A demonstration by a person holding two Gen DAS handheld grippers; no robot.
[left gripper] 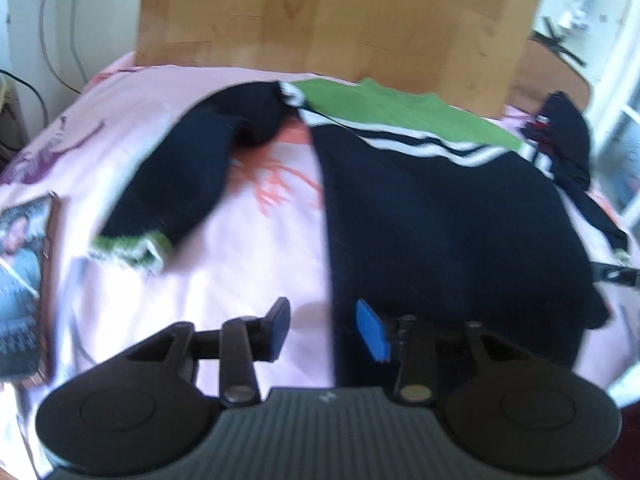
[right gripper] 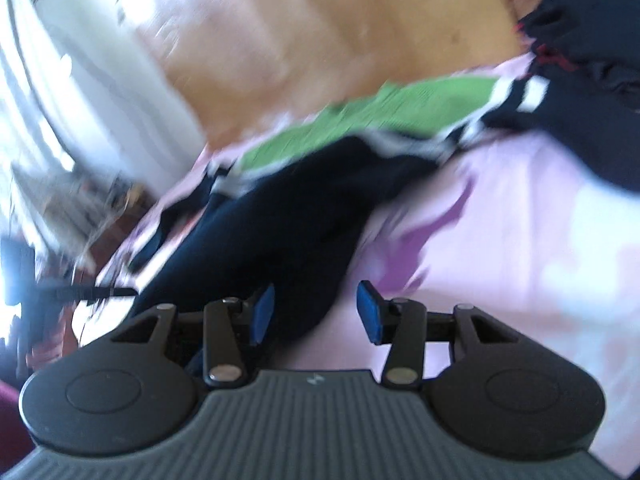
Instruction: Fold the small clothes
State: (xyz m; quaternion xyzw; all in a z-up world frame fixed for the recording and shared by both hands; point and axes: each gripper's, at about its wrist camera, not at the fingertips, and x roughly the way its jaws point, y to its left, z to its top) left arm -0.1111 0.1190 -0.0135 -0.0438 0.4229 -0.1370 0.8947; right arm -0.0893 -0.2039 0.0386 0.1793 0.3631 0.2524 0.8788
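A navy sweater (left gripper: 440,220) with a green yoke (left gripper: 400,116) and white stripes lies flat on a pink bedsheet (left gripper: 240,264). Its left sleeve (left gripper: 180,176) stretches out to a green and white cuff (left gripper: 128,248). My left gripper (left gripper: 324,324) is open just above the left edge of the sweater's body, with nothing pinched. In the blurred right wrist view the same sweater (right gripper: 300,220) runs slantwise. My right gripper (right gripper: 316,304) hangs open over its dark cloth near the edge, and its blue pads (right gripper: 368,312) stand apart from the cloth.
A wooden headboard (left gripper: 332,12) stands behind the bed. A picture book (left gripper: 24,280) lies at the left edge. Another dark garment (left gripper: 564,136) with red trim sits at the far right, also the dark garment (right gripper: 592,60) in the right wrist view. A black strap buckle (left gripper: 616,272) lies nearby.
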